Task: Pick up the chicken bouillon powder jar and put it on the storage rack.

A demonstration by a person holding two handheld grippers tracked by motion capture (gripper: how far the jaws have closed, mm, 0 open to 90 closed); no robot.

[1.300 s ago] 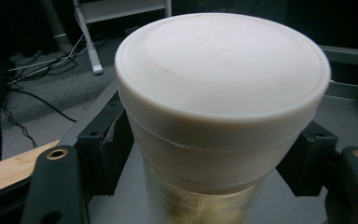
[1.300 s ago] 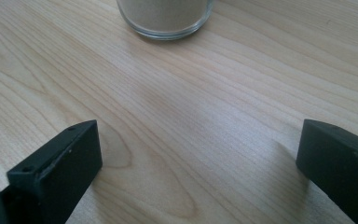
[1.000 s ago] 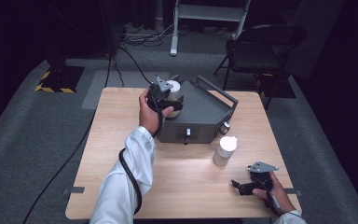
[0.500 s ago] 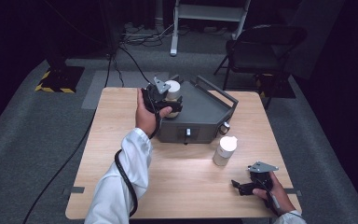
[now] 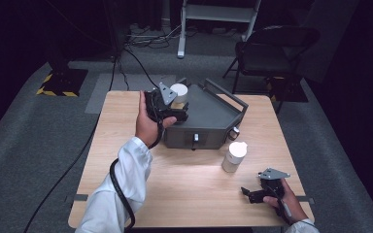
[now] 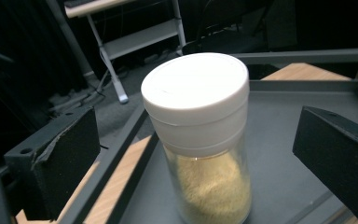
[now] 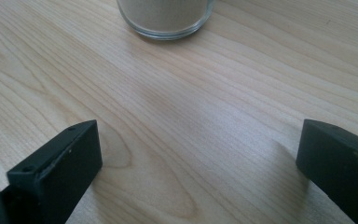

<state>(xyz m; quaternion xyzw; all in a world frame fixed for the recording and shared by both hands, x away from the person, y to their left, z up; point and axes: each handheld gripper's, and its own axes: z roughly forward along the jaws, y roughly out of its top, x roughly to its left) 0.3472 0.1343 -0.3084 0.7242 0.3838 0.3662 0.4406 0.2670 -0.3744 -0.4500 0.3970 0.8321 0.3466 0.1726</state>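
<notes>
The left gripper [image 5: 167, 104] has just set a white-lidded jar of yellow powder [image 6: 200, 140] upright on the grey metal tray [image 5: 213, 116], at the tray's ten o'clock corner. Its jaws have just been opening and now stand wide, the jar between them untouched. Next, I judge, it must back straight off without tipping the jar. The right gripper [image 5: 257, 191], jaws wide and empty, rests at five o'clock on the wooden table [image 5: 184, 194], a second jar [image 5: 234, 156] near it

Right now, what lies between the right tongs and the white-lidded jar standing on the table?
Nothing: in the right gripper view, bare wooden table runs from the open right tongs up to the jar.
</notes>
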